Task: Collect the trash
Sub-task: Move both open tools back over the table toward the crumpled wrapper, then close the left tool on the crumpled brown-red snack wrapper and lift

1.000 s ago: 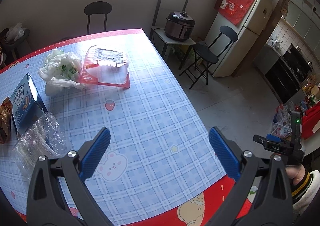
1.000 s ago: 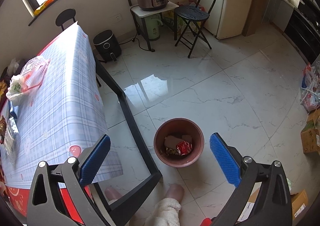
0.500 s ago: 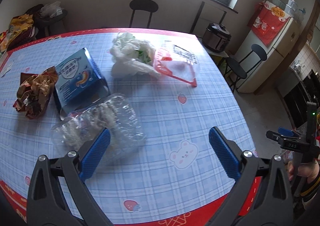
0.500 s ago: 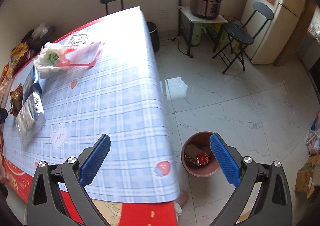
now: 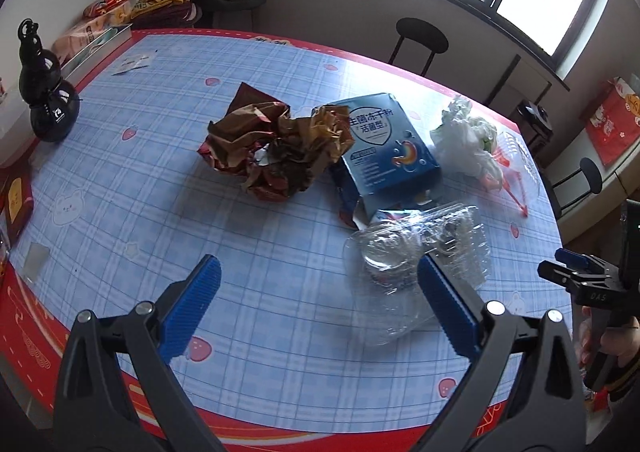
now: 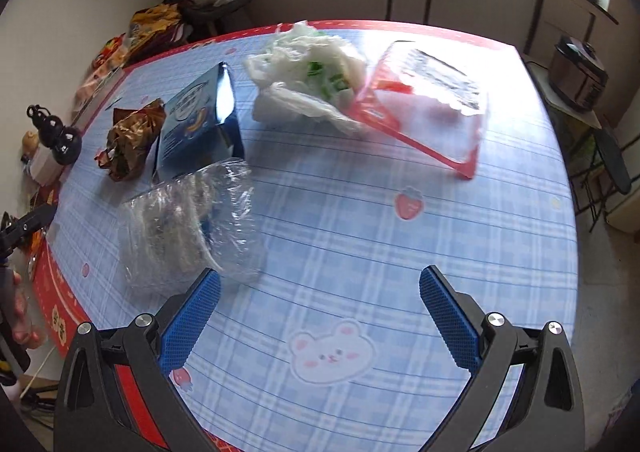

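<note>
The tablecloth [image 5: 260,252] is blue plaid edged red, the box [image 5: 384,147] dark blue, the wrapper [image 5: 272,151] seemingly brown-gold.

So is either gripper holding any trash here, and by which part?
Nothing is held. The left gripper and right gripper are both open and empty above the table.

blue box [image 5: 384,147] partly behind crumpled wrapper [image 5: 276,147]

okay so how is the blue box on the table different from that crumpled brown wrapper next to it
The blue box keeps flat printed faces and straight edges, though one end looks torn open; the crumpled brown wrapper is a shapeless wad of folds. The box is blue with white lettering and a rainbow graphic; the wrapper is brown and gold with red patches. In the left wrist view the box lies nearer the white plastic bag than the wrapper does. Both rest on the checked tablecloth, touching, with neither gripper holding them.
</note>
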The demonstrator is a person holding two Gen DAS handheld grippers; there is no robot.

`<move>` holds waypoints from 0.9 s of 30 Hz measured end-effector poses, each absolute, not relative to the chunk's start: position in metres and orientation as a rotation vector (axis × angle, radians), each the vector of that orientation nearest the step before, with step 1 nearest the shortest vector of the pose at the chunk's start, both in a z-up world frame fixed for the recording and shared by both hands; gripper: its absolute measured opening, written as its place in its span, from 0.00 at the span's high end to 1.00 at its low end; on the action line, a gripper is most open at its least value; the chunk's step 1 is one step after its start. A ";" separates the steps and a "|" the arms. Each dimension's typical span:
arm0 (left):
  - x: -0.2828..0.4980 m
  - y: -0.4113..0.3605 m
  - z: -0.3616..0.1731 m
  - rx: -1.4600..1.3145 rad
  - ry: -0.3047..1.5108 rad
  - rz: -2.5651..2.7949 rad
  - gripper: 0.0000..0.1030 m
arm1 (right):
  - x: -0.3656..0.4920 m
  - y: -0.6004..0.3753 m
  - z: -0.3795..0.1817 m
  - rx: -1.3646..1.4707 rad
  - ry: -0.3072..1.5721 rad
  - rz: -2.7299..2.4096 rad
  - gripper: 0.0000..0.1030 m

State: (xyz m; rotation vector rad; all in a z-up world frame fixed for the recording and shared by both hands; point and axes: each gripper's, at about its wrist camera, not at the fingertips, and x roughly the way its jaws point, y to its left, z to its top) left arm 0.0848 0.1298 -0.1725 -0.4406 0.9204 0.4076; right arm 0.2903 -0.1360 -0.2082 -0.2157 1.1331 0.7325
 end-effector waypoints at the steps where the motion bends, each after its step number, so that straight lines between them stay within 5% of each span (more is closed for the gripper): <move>1: 0.083 0.135 -0.175 -0.443 0.927 0.409 0.06 | 0.288 -0.121 -0.213 -0.228 1.140 0.763 0.05; 20: 0.091 0.140 -0.230 -0.531 1.041 0.270 0.07 | 0.308 -0.029 -0.270 -0.139 1.317 0.910 0.05; 24: 0.107 0.127 -0.246 -0.542 1.081 0.211 0.26 | 0.305 -0.029 -0.270 -0.144 1.323 0.919 0.05; 27: 0.117 0.126 -0.252 -0.586 1.081 0.198 0.28 | 0.304 -0.029 -0.270 -0.149 1.328 0.932 0.05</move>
